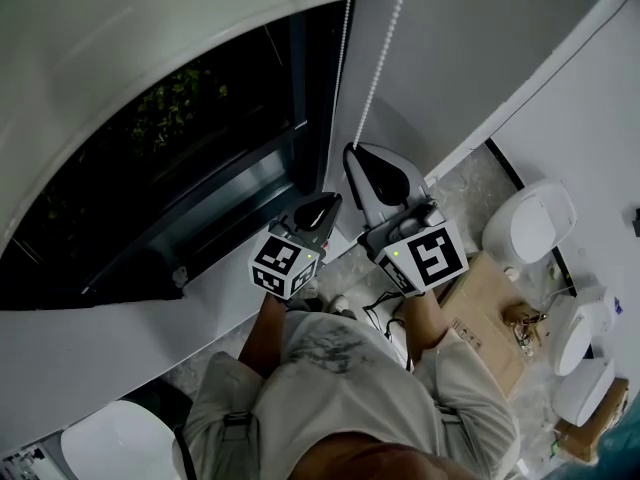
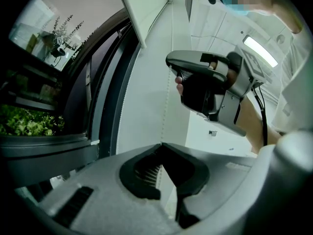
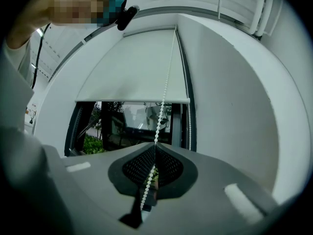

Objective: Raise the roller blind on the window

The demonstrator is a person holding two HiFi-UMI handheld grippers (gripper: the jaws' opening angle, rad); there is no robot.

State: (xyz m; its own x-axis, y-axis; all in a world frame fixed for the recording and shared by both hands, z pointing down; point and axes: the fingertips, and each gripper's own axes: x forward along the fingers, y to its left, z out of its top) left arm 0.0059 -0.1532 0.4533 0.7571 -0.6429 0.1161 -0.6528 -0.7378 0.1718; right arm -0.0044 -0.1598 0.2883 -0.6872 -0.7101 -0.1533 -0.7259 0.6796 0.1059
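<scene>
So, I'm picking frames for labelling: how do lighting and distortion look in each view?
Head view: fisheye bows the blind, window dark. Left gripper view: ceiling light glares, black corners. Right gripper view: chain sharp against the blind, corners black.

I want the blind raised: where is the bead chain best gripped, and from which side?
Take the bead chain on its straight nearer strand, from the room side, jaws either side: it hangs thin and taut, clear of the window, as the right gripper holds it.
</scene>
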